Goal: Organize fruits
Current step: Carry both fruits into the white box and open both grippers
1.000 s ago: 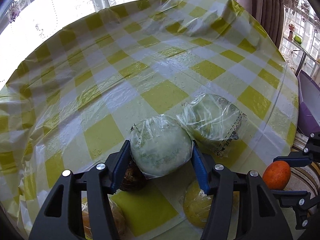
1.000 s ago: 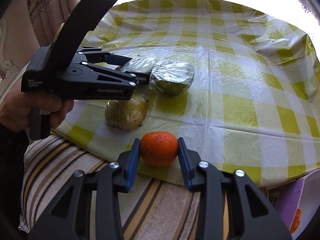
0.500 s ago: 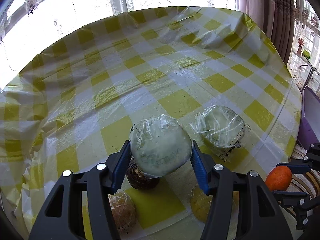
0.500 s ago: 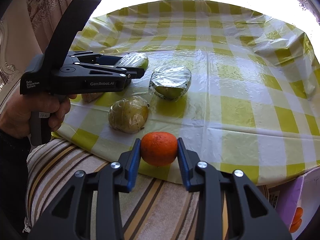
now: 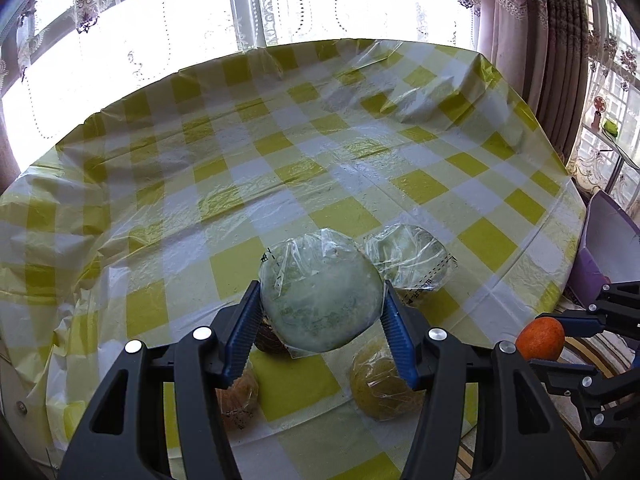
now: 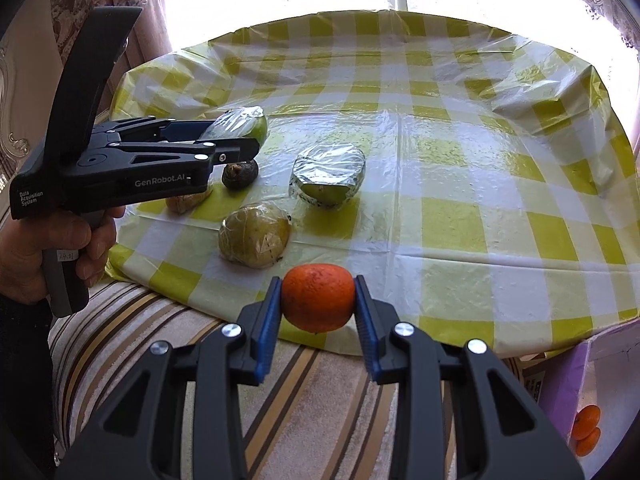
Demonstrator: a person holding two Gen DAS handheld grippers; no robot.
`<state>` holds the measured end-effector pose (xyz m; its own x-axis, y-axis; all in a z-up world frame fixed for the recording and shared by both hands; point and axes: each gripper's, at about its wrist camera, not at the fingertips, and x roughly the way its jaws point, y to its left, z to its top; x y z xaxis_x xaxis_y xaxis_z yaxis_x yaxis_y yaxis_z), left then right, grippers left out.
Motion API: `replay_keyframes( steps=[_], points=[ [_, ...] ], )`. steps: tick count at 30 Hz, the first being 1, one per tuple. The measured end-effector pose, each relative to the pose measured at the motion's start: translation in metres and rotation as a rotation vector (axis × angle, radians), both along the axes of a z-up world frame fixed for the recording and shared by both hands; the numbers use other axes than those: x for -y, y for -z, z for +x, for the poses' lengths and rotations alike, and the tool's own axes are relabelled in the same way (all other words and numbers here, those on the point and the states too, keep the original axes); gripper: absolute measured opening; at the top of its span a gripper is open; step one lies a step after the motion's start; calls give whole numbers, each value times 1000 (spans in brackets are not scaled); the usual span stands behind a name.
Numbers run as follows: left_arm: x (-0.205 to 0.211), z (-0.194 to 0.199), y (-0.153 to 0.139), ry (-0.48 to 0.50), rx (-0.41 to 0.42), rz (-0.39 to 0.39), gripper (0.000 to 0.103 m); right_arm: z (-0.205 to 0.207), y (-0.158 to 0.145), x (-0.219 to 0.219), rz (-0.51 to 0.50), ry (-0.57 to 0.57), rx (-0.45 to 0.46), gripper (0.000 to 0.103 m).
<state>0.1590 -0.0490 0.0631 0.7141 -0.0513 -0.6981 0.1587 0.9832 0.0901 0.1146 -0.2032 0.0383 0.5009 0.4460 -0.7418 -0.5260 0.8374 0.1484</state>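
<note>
My left gripper [image 5: 322, 312] is shut on a pale green fruit wrapped in clear plastic [image 5: 320, 298] and holds it above the checked table [image 5: 280, 152]. The same wrapped green fruit [image 6: 240, 126] shows in the right wrist view, clamped at the tip of the left gripper [image 6: 236, 136]. My right gripper [image 6: 318, 300] is shut on an orange [image 6: 318, 296], held over the near table edge. On the cloth lie a second wrapped green fruit [image 6: 328, 178], a wrapped yellow fruit [image 6: 254, 236], a dark brown fruit [image 6: 240, 174] and a wrapped tan fruit [image 6: 186, 202].
A striped seat [image 6: 160, 340] lies below the near table edge. A purple box [image 6: 576, 392] at the lower right holds more oranges [image 6: 586, 428]. A hand [image 6: 36, 248] grips the left tool's handle. Curtains and a bright window stand behind the table.
The left gripper has risen with the wrapped green fruit, lifting it clear of the cloth and uncovering the dark brown fruit beneath. The right gripper keeps the orange almost still.
</note>
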Motion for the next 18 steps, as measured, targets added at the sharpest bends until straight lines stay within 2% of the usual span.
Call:
replay_keyframes(
  steps=[9, 18],
  points=[
    [32, -12, -4, 59, 9, -11, 56, -9, -9, 24, -1, 47, 23, 35],
    [76, -17, -9, 139, 11, -4, 56, -11, -19, 69, 2, 131, 48, 35]
  ],
)
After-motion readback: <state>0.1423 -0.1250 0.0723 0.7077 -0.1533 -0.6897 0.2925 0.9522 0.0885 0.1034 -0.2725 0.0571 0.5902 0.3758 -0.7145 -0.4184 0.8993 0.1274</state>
